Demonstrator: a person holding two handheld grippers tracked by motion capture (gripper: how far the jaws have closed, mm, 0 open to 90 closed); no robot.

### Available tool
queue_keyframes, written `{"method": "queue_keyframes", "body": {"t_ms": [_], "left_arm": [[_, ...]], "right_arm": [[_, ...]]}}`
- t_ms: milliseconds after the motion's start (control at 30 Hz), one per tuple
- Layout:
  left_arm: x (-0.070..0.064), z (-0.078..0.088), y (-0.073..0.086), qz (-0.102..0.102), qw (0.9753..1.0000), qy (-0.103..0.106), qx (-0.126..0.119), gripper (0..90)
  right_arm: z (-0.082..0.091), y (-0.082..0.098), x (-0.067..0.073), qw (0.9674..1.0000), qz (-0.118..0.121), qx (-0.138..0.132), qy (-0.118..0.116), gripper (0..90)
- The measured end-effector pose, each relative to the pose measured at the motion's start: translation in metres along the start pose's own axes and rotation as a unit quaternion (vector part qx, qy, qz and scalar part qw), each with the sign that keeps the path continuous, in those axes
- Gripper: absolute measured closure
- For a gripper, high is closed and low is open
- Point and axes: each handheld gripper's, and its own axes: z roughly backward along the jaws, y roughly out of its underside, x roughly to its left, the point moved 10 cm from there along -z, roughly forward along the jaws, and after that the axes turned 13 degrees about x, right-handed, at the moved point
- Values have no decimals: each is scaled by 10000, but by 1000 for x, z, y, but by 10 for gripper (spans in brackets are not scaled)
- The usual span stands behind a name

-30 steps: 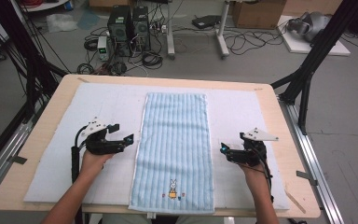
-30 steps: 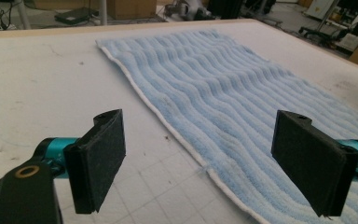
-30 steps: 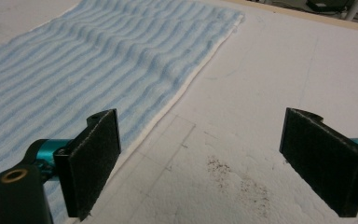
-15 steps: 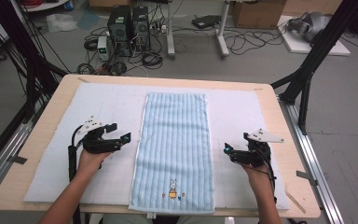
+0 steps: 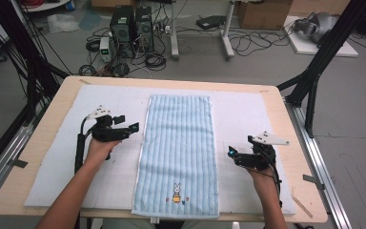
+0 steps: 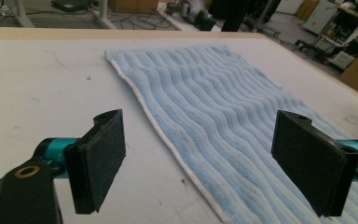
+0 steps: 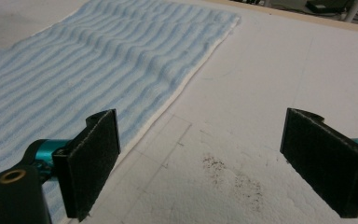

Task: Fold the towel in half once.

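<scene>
A light blue striped towel (image 5: 178, 148) lies flat along the middle of the white mat (image 5: 248, 114), with a small rabbit picture (image 5: 176, 192) near its front end. My left gripper (image 5: 132, 128) hovers open just left of the towel's left edge, which runs between its jaws in the left gripper view, towel (image 6: 223, 121). My right gripper (image 5: 230, 153) stands open just right of the towel's right edge. In the right gripper view the towel (image 7: 98, 60) lies to the left, and bare mat (image 7: 261, 93) sits between the jaws.
The mat covers a wooden table (image 5: 286, 119) with metal rails along both sides. Computer towers (image 5: 131, 24), cables and a box stand on the floor beyond the far edge. A dark smudge (image 7: 233, 177) marks the mat near my right gripper.
My left gripper has shifted slightly up and away from me along the towel's left edge. My right gripper has drawn back a little toward the front edge. The towel has not moved.
</scene>
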Motion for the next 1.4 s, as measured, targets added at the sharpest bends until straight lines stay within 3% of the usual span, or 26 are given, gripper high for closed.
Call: {"method": "queue_keyframes", "body": {"t_ms": [200,367,500,667,767,900,967,1233,1333,1400], "left_arm": [[6,-32,-9,50,9993,-205,294,199],[11,-57,-13,43,9968,-409,688,230],[8,-73,-12,-102,9943,-533,918,290],[5,-87,-2,-347,9887,-680,1294,452],[5,-89,2,-639,9842,-869,1407,544],[3,-89,2,-687,9843,-817,1408,744],[1,-90,2,-631,9854,-768,1380,820],[3,-90,2,-217,9898,-549,1298,845],[4,-90,2,-166,9901,-517,1296,845],[3,-90,2,-164,9902,-519,1283,844]], "right_arm": [[-2,0,2,10000,-21,8,-83,111],[-4,0,1,9999,-63,7,-116,111],[-6,0,2,9999,-70,55,-134,111],[-9,2,2,9998,-64,113,-132,111],[-10,3,3,9998,-65,155,-126,111],[-13,2,4,9997,-60,194,-132,111],[-17,1,5,9997,-42,222,-133,111],[-50,-23,1,9986,-203,447,-192,111],[-69,-35,-1,9976,-250,617,-184,115],[-80,-42,-1,9969,-203,747,-171,168]]}}
